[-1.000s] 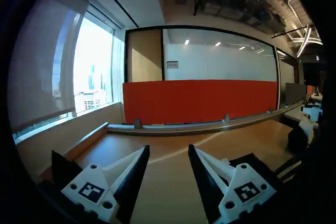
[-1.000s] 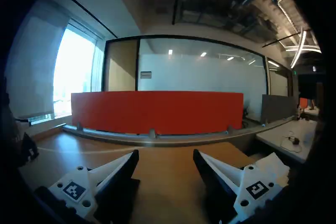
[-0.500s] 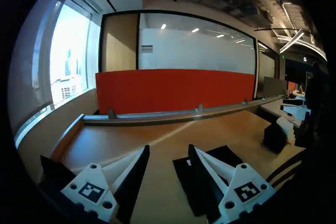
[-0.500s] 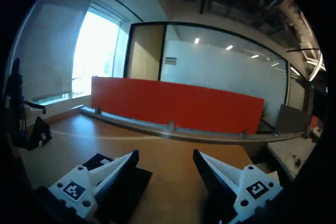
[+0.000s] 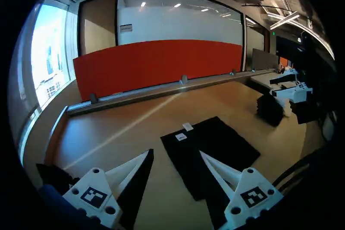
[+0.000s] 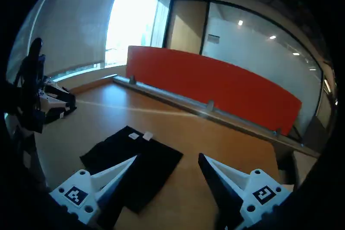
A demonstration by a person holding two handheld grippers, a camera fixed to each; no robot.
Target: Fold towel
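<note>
Two grippers, left gripper [image 5: 175,151] and right gripper [image 6: 169,155], both spread and empty | black towel [image 5: 215,143] lies flat on table [image 5: 120,122] ahead of them | risk: an approach off the edge may bunch the towel, not grab it.

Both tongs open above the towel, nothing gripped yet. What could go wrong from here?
1. The flat black cloth towel lies flush on the smooth wooden tabletop, so the open left tongs and right tongs may scrape wood or push the cloth instead of pinching it.
2. Its near edge is partly hidden behind the tongs in both views, so corner grabs could miss or mismatch, skewing the fold.
3. The small white tags may end up outside.
</note>
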